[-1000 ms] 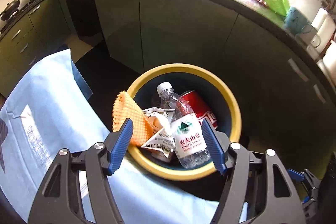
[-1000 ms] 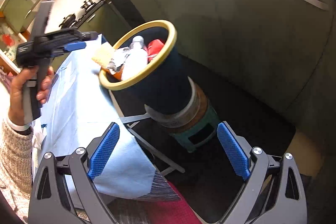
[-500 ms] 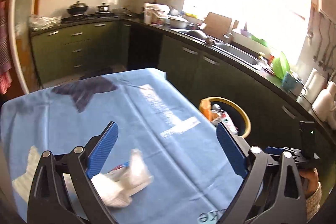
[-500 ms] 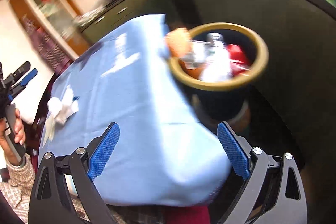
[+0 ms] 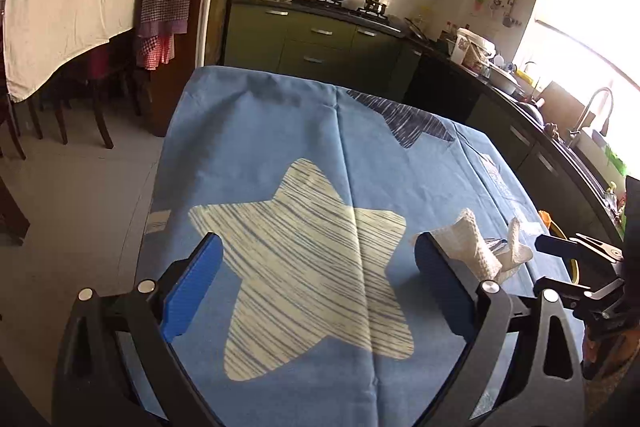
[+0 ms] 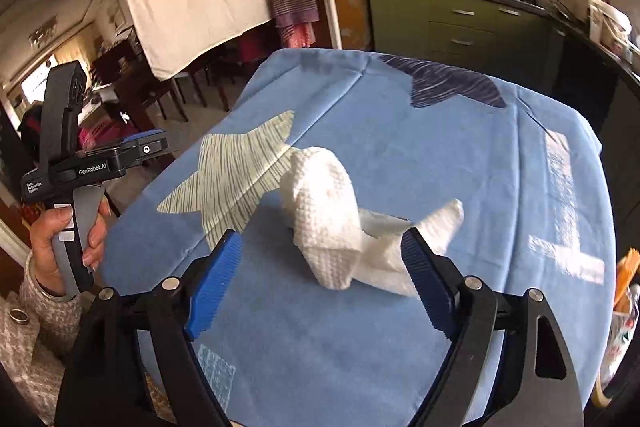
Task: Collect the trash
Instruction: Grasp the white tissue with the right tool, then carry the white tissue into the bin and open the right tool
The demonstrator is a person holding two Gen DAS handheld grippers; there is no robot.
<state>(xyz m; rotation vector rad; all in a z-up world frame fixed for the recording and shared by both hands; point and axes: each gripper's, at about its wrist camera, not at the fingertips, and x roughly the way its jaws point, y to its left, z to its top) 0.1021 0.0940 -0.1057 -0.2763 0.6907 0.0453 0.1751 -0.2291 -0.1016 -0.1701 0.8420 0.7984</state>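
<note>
Right gripper (image 6: 320,281) jaws closing around crumpled tissue (image 6: 332,219); left gripper (image 5: 320,291) jaws wide, empty

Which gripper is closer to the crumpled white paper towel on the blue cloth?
The right. The right gripper is at the paper towel, its jaws closing around it but not yet pressing. The left gripper hangs open over the pale star, the towel off beside it.

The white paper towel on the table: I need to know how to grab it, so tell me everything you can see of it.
The white paper towel is crumpled, with an embossed waffle texture. One rolled, humped part stands up; a thinner sheet spreads flat to the right. It lies on the blue star-print tablecloth, partly over the pale star. The right gripper frames it, jaws closing, pads not yet pressing it.
</note>
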